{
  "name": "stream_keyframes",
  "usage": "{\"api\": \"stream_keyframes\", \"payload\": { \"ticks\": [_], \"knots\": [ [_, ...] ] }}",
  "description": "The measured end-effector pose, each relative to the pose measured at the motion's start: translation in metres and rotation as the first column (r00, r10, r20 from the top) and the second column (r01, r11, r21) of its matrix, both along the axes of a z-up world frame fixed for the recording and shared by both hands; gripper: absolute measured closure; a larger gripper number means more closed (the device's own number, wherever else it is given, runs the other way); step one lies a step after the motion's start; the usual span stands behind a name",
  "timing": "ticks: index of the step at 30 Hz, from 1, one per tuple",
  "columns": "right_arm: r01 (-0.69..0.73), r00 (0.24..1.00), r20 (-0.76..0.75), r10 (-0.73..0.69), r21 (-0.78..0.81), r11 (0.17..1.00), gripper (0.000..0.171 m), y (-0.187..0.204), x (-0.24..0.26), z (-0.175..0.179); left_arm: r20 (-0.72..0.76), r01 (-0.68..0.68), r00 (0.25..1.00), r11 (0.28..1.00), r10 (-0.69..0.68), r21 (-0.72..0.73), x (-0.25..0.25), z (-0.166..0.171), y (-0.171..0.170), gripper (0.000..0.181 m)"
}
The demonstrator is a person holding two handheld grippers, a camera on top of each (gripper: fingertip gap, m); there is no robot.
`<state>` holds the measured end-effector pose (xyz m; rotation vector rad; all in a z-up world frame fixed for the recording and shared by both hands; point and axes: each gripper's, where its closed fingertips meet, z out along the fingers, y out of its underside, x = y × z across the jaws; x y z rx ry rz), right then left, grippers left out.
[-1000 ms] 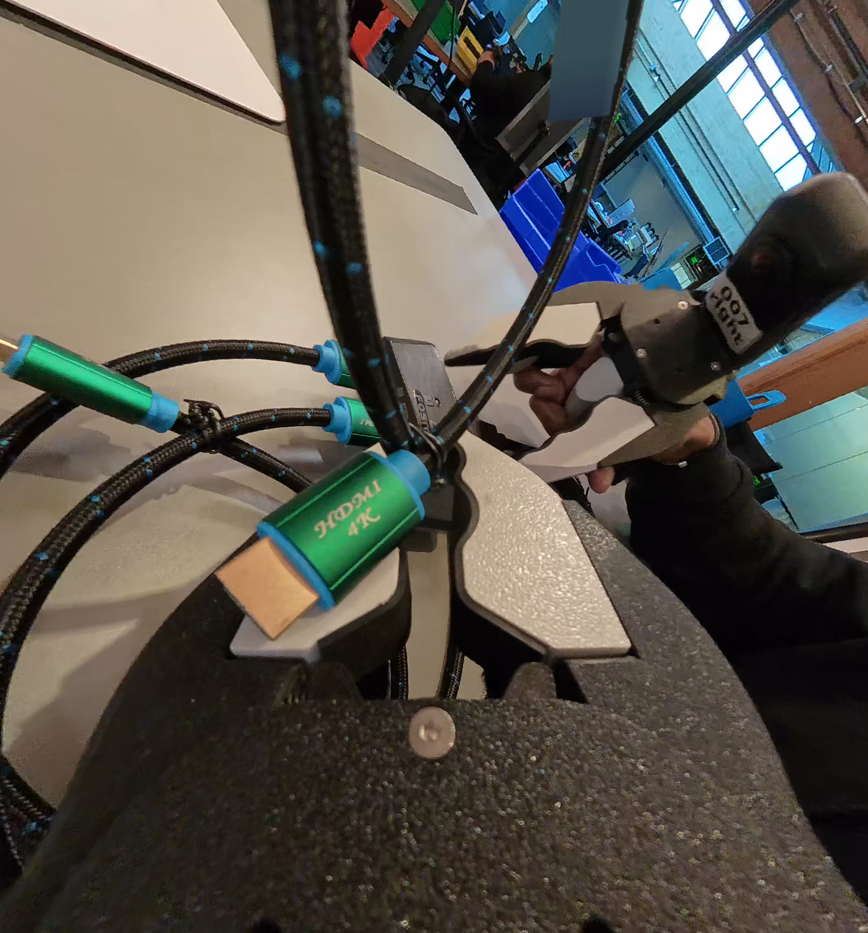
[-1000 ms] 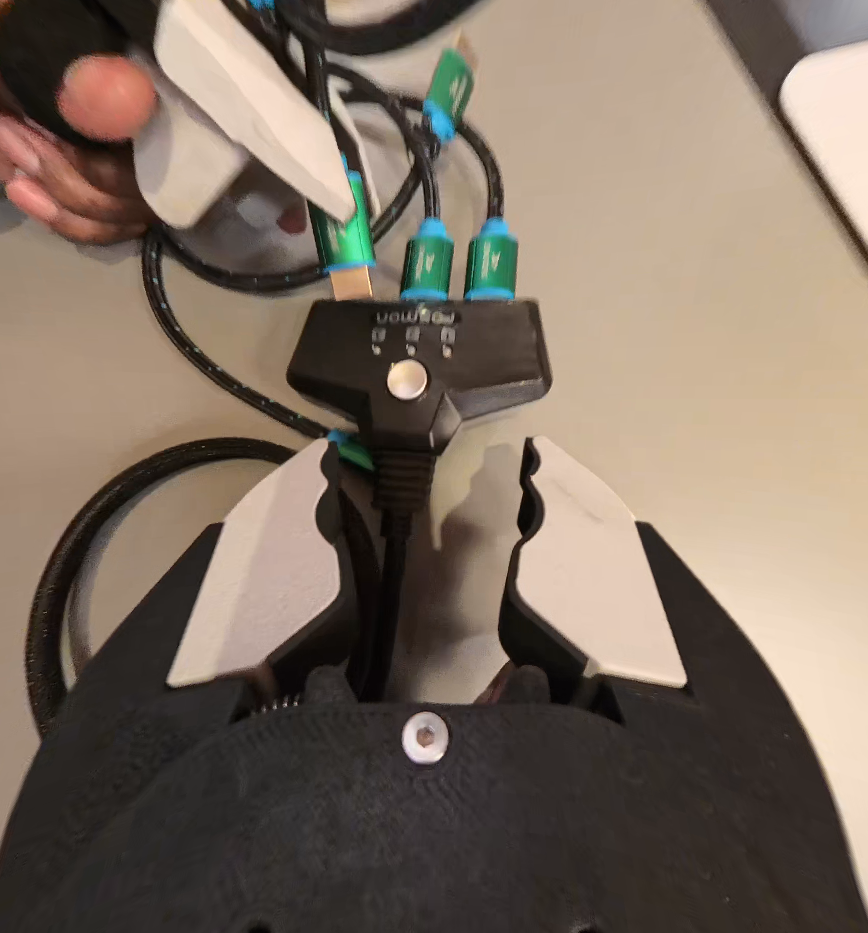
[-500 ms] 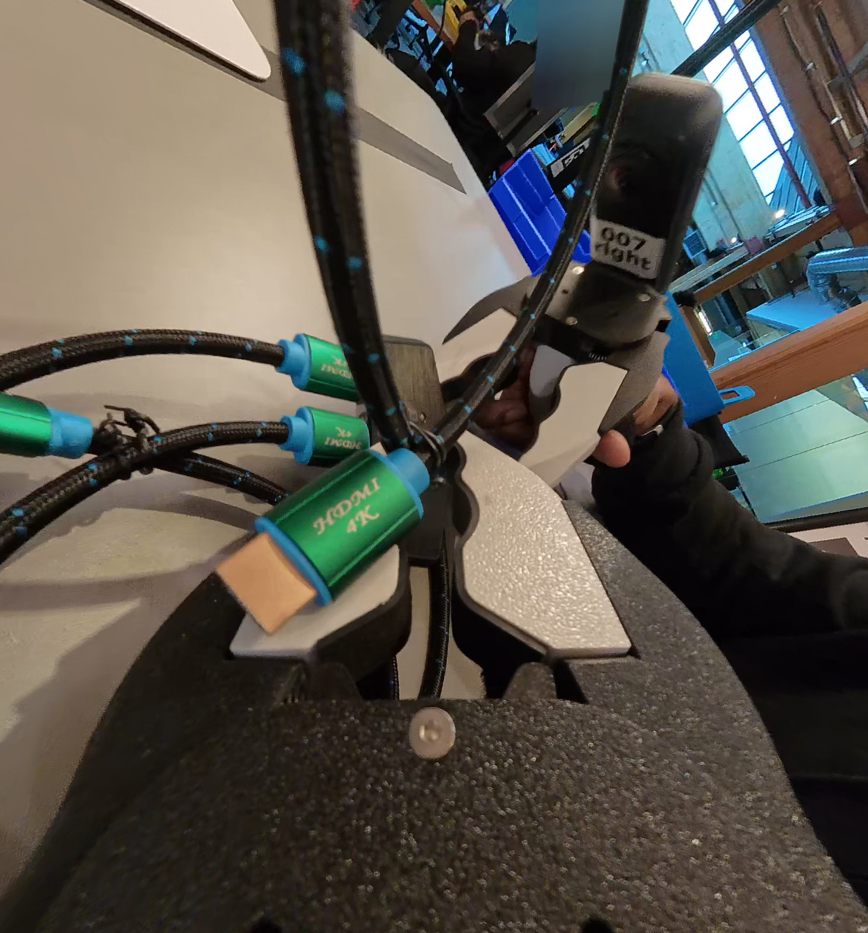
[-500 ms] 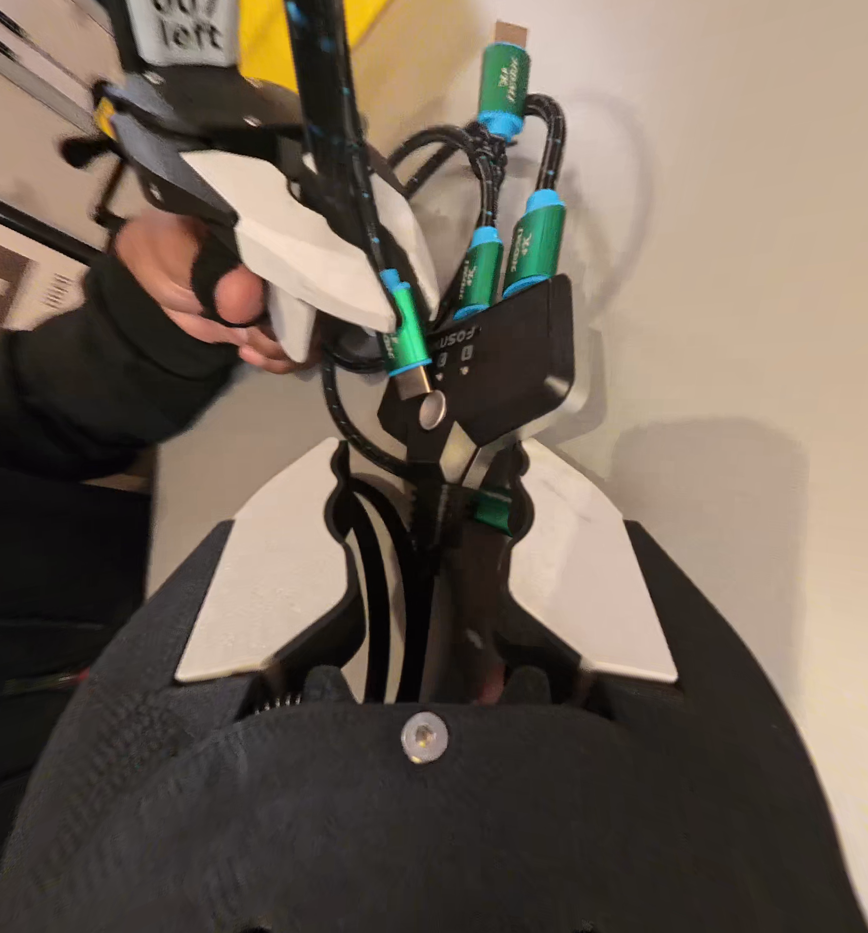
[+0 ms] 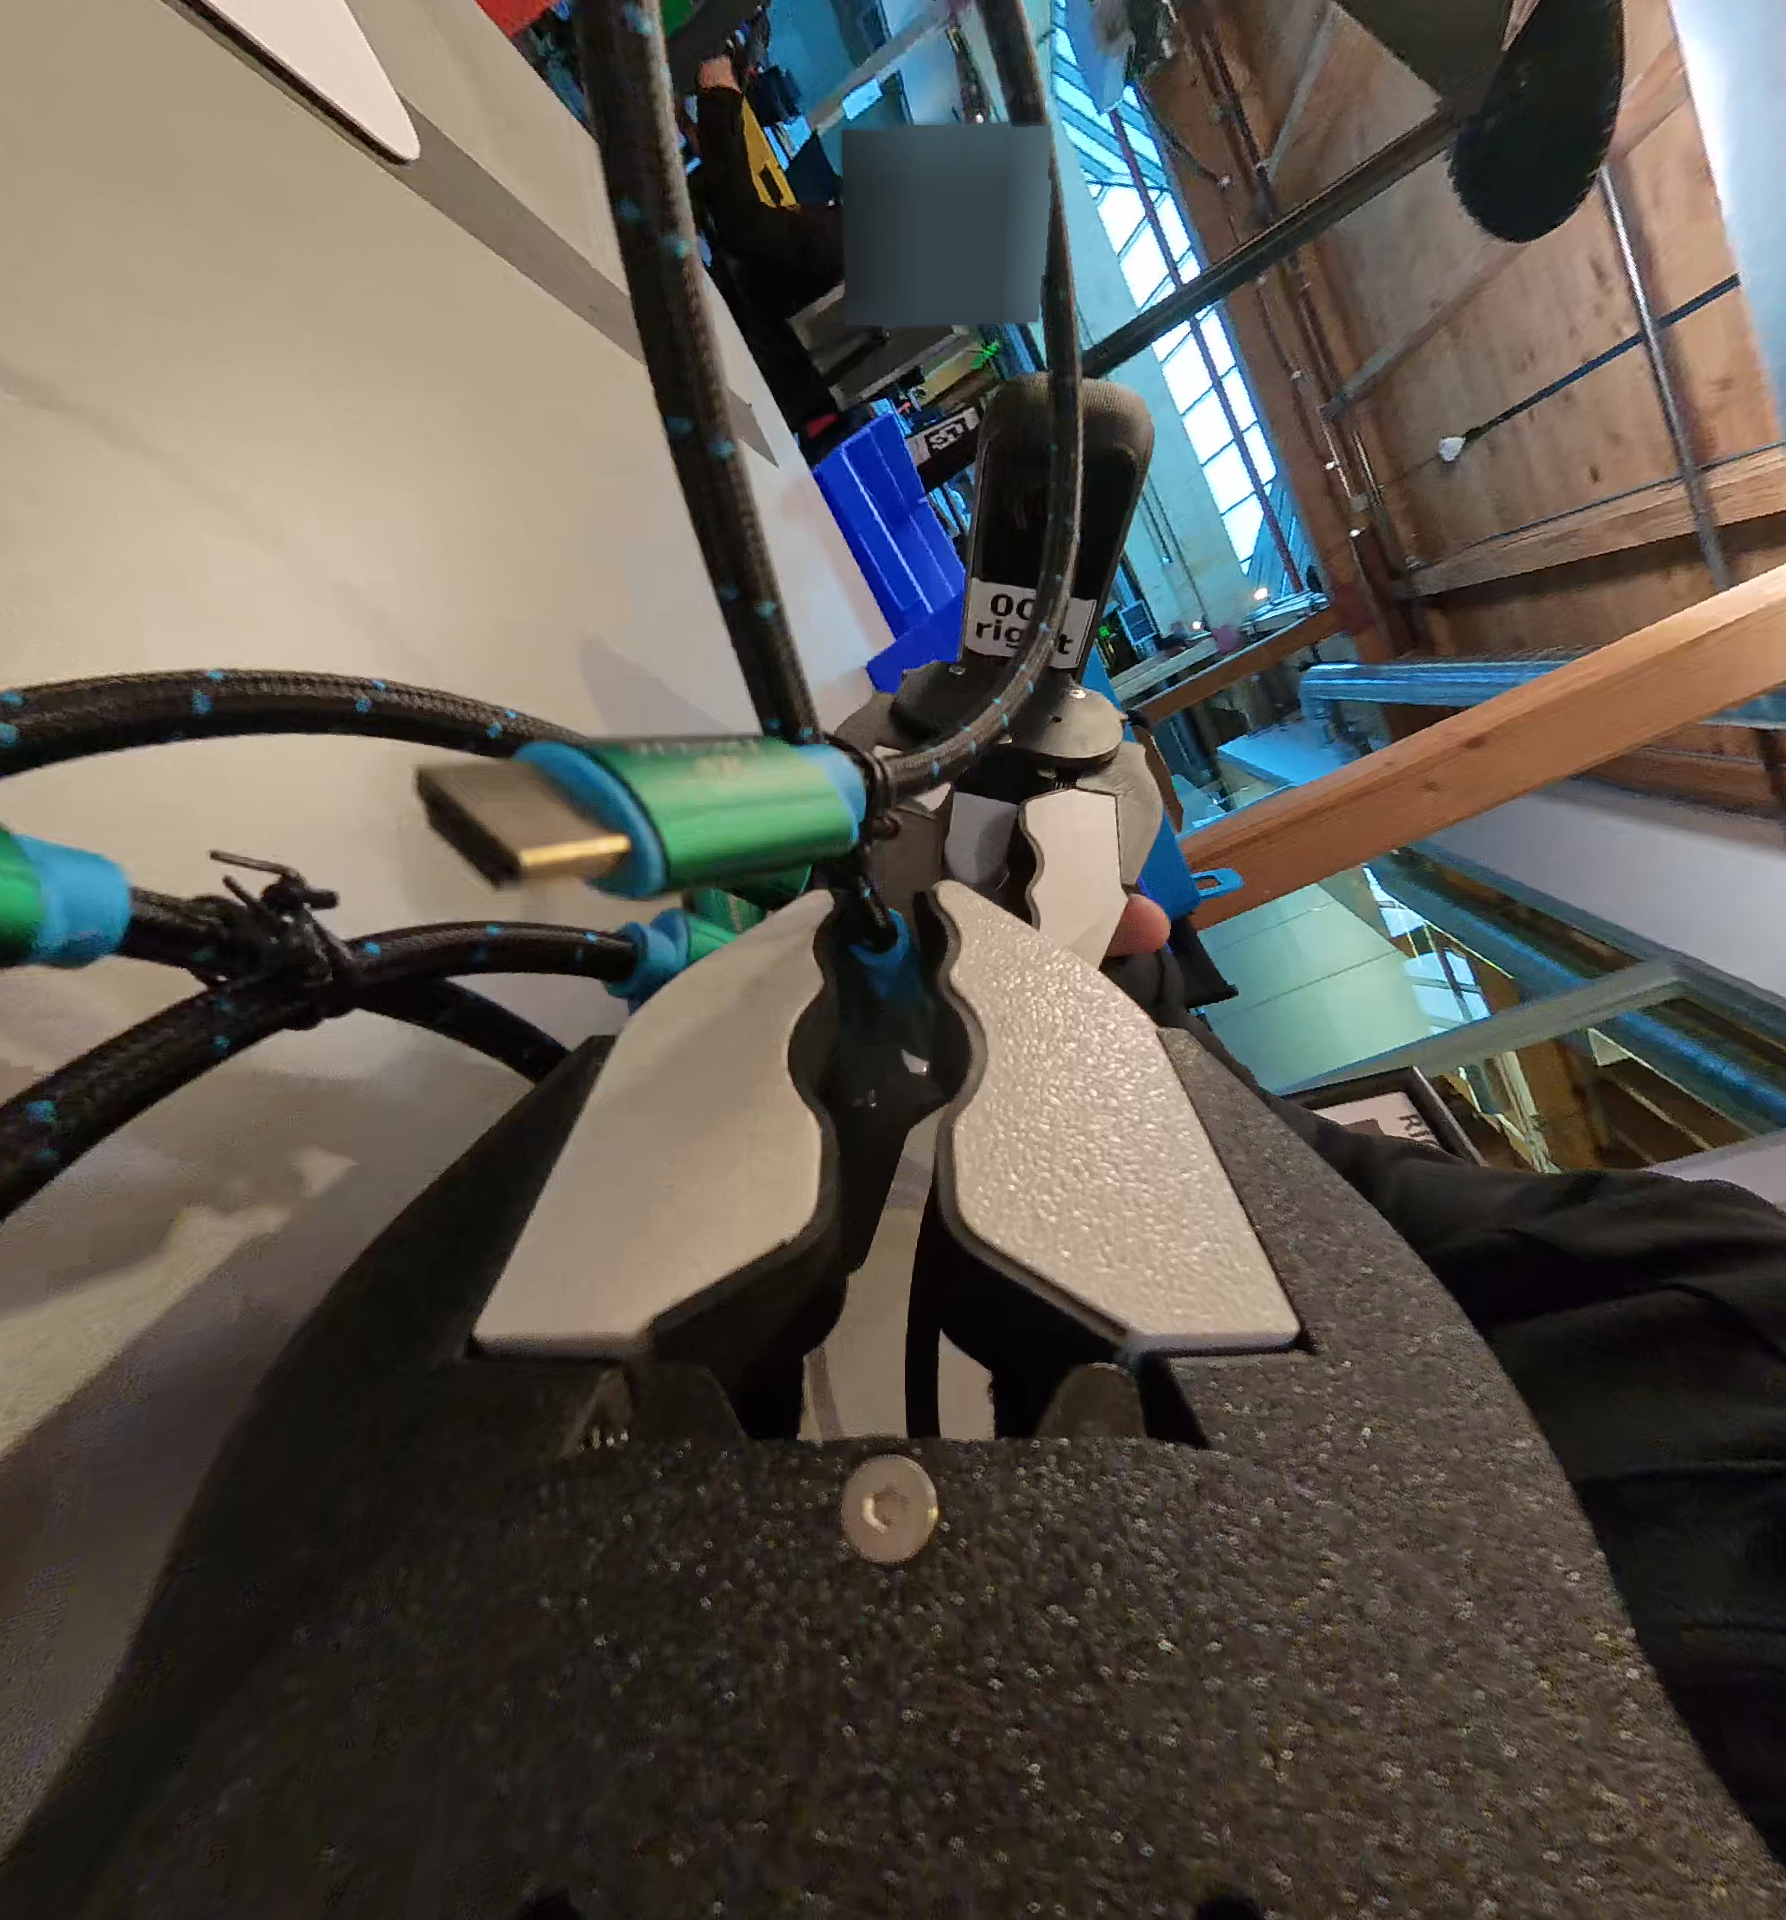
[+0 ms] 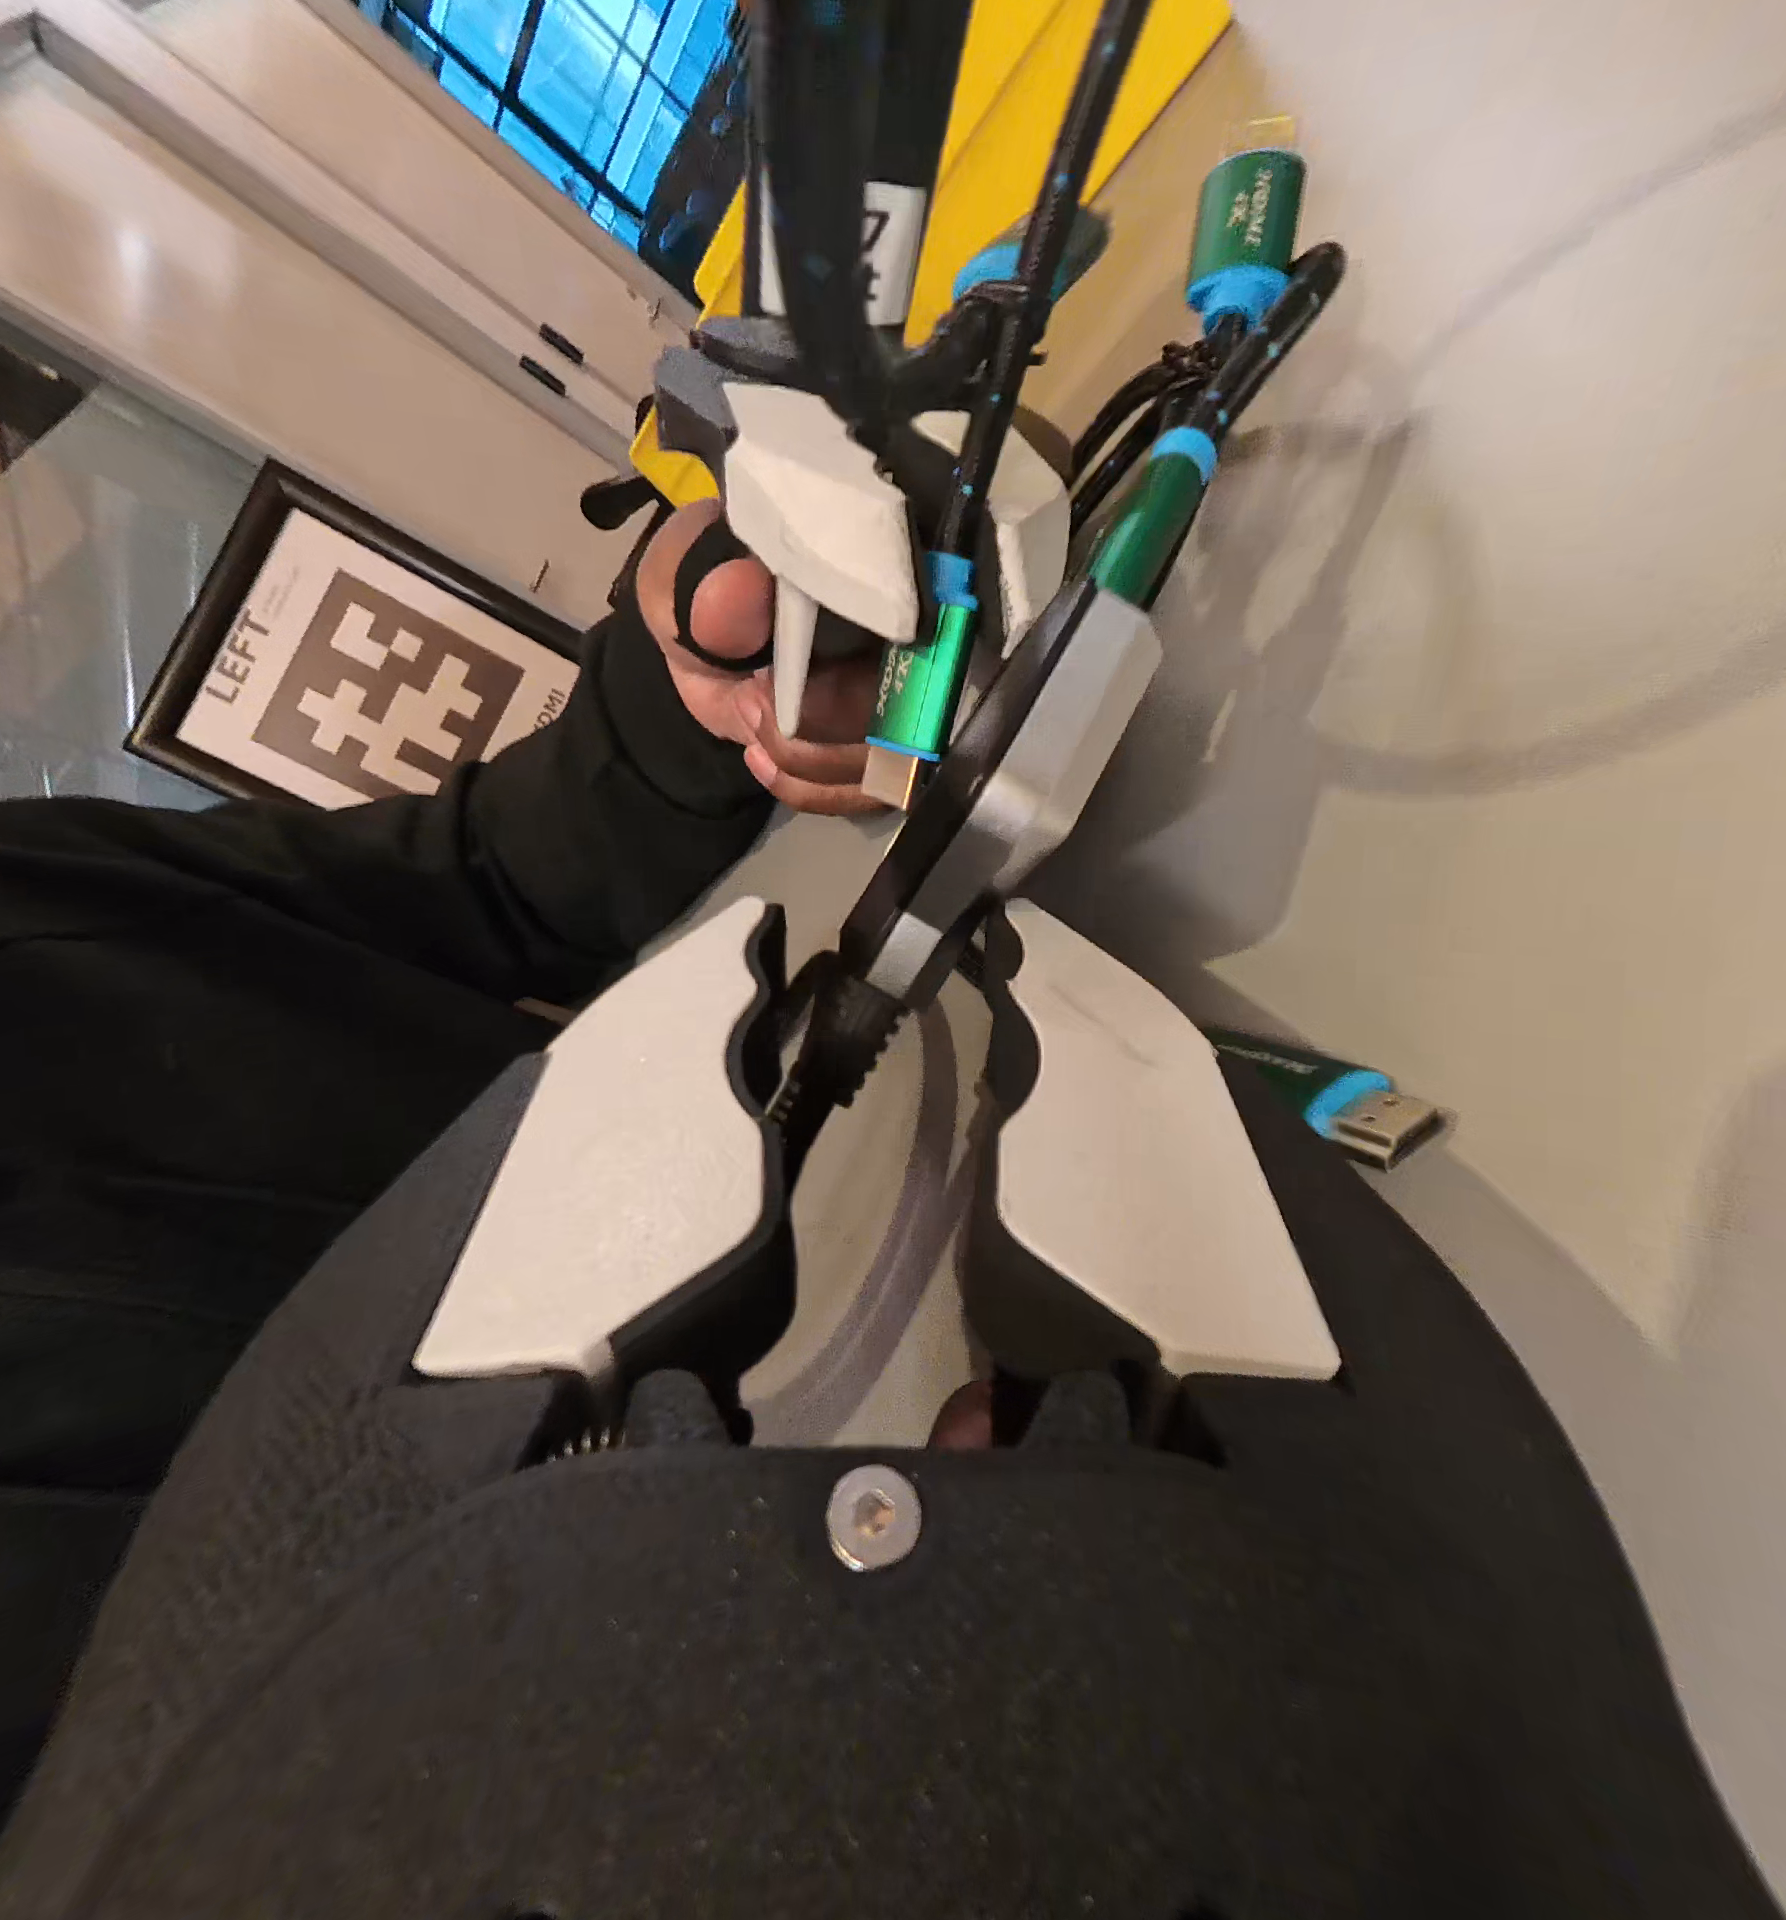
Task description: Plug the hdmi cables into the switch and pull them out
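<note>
My right gripper is shut on the narrow neck of the black HDMI switch, which is tilted on edge above the table. One green plug sits in the switch's far side. My left gripper is shut on the blue collar of a braided cable. Its green plug points down, its gold tip beside the switch edge, not inserted. A loose green plug hangs in front of the left fingers. The right gripper also shows in the left wrist view.
Another loose plug lies on the pale table right of my right gripper. Black braided cables loop across the table at left. A framed marker board and a yellow panel stand beyond the edge. Left tips to right tips: about 5 centimeters.
The right gripper closed on the switch's neck and tipped it up on edge. The left gripper swung round, so its plug now points away towards the switch.
</note>
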<state>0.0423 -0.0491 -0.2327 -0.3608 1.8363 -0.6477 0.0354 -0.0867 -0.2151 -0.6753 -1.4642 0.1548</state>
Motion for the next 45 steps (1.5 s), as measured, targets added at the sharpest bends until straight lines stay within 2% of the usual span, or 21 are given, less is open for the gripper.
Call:
{"api": "stream_keyframes", "payload": {
  "ticks": [6,8,11,14,20,24,27,30,36,40,45],
  "knots": [
    [0.057,0.993,-0.103,-0.055,0.014,0.998,0.141,-0.005,0.000,-0.014,0.023,0.011,1.000,1.000,-0.012,0.002,0.000,-0.003,0.001,0.169],
    [0.066,0.988,-0.141,-0.062,0.020,0.998,0.130,-0.007,0.003,-0.018,0.031,0.042,0.999,0.999,-0.042,-0.009,-0.001,-0.004,0.007,0.170],
    [0.068,0.985,-0.160,-0.064,0.023,0.997,0.128,-0.010,0.013,-0.020,0.030,0.076,0.997,0.997,-0.075,-0.024,-0.001,-0.004,0.014,0.170],
    [0.073,0.989,-0.129,-0.068,0.039,0.997,0.141,-0.012,0.016,-0.019,0.010,0.052,0.999,0.999,-0.052,-0.010,0.001,-0.001,0.010,0.170],
    [0.115,0.988,-0.098,-0.122,-0.074,0.991,0.145,-0.009,0.001,-0.007,-0.128,-0.055,0.991,0.997,0.047,-0.060,0.005,0.023,-0.006,0.170],
    [0.162,0.985,-0.026,-0.170,-0.191,0.968,0.147,-0.006,-0.016,0.013,-0.188,-0.107,0.980,0.976,0.071,-0.190,0.004,0.041,0.000,0.170],
    [0.197,0.980,0.071,-0.185,-0.241,0.951,0.148,-0.003,-0.026,0.029,-0.249,-0.156,0.966,0.924,0.069,-0.349,0.003,0.054,0.008,0.170],
    [0.194,0.976,0.156,-0.155,-0.287,0.938,0.148,0.002,-0.026,0.043,-0.306,-0.201,0.949,0.887,0.072,-0.416,0.003,0.064,0.013,0.170],
    [0.138,0.971,0.232,-0.054,-0.364,0.921,0.147,0.015,-0.015,0.058,-0.352,-0.205,0.936,0.828,0.010,-0.521,0.001,0.066,0.025,0.171],
    [0.140,0.968,0.249,-0.042,-0.392,0.909,0.147,0.018,-0.015,0.062,-0.423,-0.181,0.905,0.853,-0.051,-0.490,0.005,0.078,0.035,0.171],
    [0.136,0.969,0.243,-0.042,-0.386,0.913,0.147,0.018,-0.013,0.061,-0.445,-0.178,0.894,0.866,-0.056,-0.466,0.005,0.077,0.036,0.171]
  ]
}}
